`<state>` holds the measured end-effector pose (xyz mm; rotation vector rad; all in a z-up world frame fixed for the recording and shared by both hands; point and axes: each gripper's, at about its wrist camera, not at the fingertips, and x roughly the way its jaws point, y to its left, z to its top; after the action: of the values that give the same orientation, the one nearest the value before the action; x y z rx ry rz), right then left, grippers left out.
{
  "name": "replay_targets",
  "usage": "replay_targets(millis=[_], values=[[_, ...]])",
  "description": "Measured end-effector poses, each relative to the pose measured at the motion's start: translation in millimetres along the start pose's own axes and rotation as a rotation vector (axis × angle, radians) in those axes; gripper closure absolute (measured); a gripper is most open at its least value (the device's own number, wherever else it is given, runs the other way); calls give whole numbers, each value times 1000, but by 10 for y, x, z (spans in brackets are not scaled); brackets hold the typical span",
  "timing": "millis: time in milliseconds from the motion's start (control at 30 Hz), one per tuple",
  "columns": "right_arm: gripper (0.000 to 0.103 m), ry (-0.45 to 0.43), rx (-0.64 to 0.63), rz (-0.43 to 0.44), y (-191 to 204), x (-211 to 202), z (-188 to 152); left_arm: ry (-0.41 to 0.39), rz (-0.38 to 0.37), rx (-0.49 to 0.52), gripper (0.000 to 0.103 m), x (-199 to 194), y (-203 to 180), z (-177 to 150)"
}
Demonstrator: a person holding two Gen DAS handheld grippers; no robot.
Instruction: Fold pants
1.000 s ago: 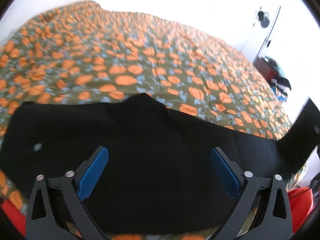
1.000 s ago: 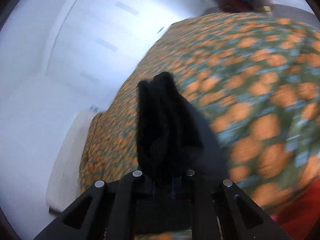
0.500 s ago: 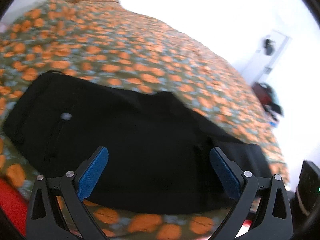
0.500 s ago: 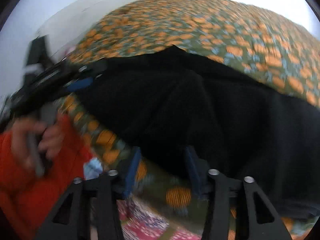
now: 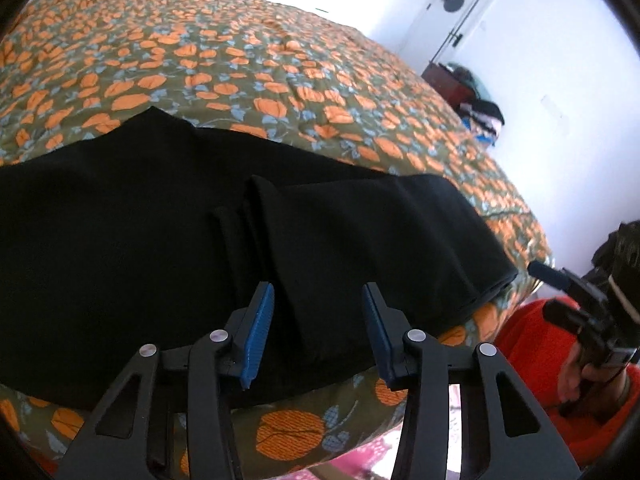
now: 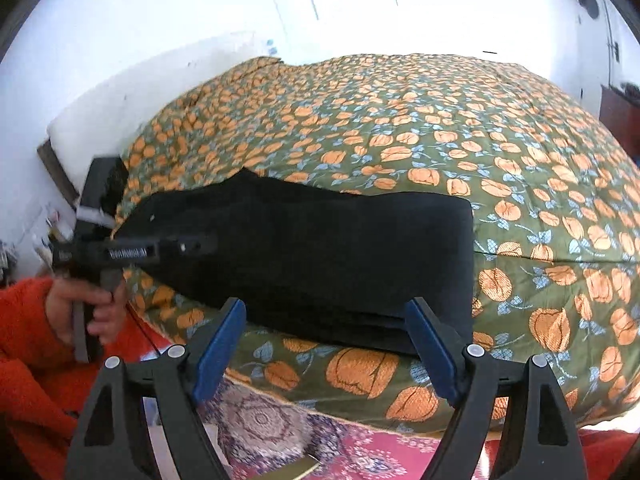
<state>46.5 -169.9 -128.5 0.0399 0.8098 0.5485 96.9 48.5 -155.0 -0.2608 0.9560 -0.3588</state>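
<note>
The black pants (image 5: 168,216) lie folded lengthwise near the front edge of the bed, with one end doubled over on top (image 5: 360,232). They also show in the right wrist view (image 6: 320,248) as a long flat black stack. My left gripper (image 5: 318,332) is open, its blue pads just above the near edge of the pants and holding nothing. My right gripper (image 6: 326,344) is open and empty, back from the bed's front edge. The left gripper also shows in the right wrist view (image 6: 136,250), over the left end of the pants.
The bed (image 6: 440,128) has a green cover with orange flowers. A patterned red rug (image 6: 320,448) lies on the floor in front. A dark cabinet with clothes (image 5: 472,96) and a white door (image 5: 460,8) stand at the far right.
My right gripper has let go of the pants, opened and pulled back from the bed. The pants end now lies doubled over. My left gripper's jaws have narrowed and it has shifted right.
</note>
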Motion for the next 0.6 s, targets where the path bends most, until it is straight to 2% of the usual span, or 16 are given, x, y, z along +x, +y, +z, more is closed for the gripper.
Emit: replay_targets(millis=[167, 200, 267, 300, 467, 533, 600], values=[[21, -4, 19, 26, -58, 12, 3, 67, 49, -5, 57, 195, -13, -58], [21, -7, 21, 31, -60, 15, -3, 72, 54, -10, 61, 215, -3, -66], [21, -14, 25, 34, -55, 26, 12, 64, 48, -5, 90, 200, -19, -74], [21, -18, 25, 33, -57, 26, 16, 62, 26, -9, 98, 175, -28, -72], [21, -47, 38, 19, -90, -36, 29, 5, -6, -13, 100, -215, -85, -44], [21, -60, 45, 11, -108, -75, 30, 15, 22, -8, 100, -297, -28, -114], [21, -64, 52, 9, -128, -86, 25, 56, 69, -36, 100, -186, 109, -229]])
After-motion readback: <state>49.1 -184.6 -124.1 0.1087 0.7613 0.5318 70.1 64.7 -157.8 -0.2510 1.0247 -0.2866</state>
